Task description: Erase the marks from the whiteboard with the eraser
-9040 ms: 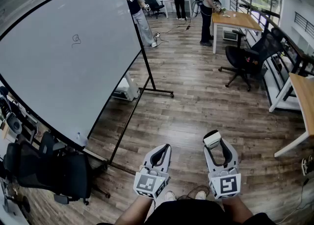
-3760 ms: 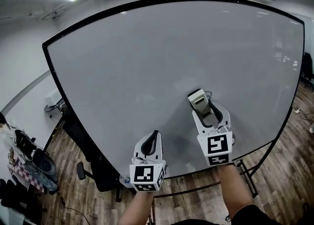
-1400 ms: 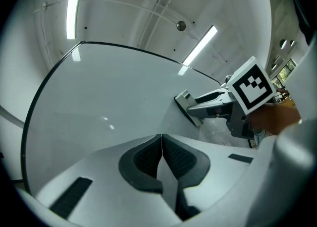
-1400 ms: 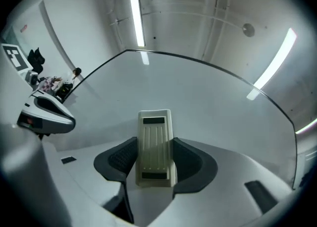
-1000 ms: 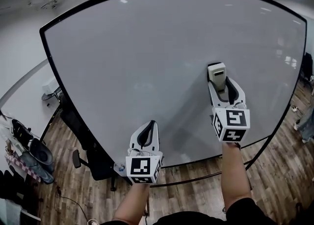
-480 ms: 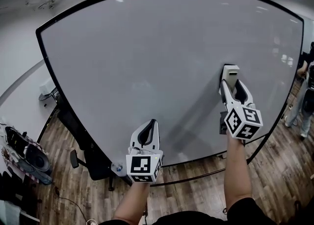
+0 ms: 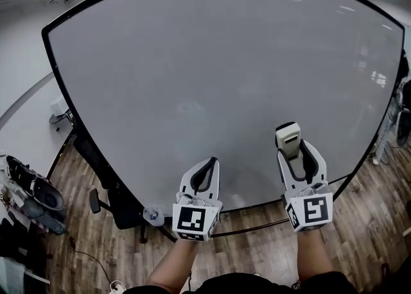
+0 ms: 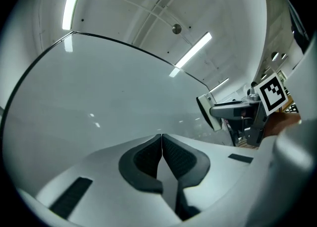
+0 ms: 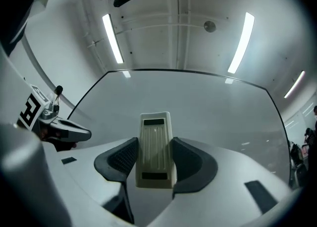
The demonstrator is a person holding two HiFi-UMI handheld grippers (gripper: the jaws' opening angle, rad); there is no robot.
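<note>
Wiping seemingly done on clean-looking whiteboard [image 7: 212, 61], eraser [image 7: 287, 137] clamped in right hand-held gripper [image 7: 292, 151], left hand-held gripper [image 7: 210, 161] closed empty; next, rechecking for marks.

The eraser [image 7: 288, 138]'s wiping face is out of sight, and whether it touches the whiteboard [image 7: 212, 74] cannot be told.

Wood-plank floor [image 7: 366, 222], brown, boards running on the diagonal. Standing on it: the whiteboard [image 7: 225, 81] on its black frame, with a black office chair [image 7: 122, 209] by the board's lower left corner. Far left, a heap of dark bags [image 7: 35, 199]; a thin cable [image 7: 87, 257] lies across the planks nearby.
</note>
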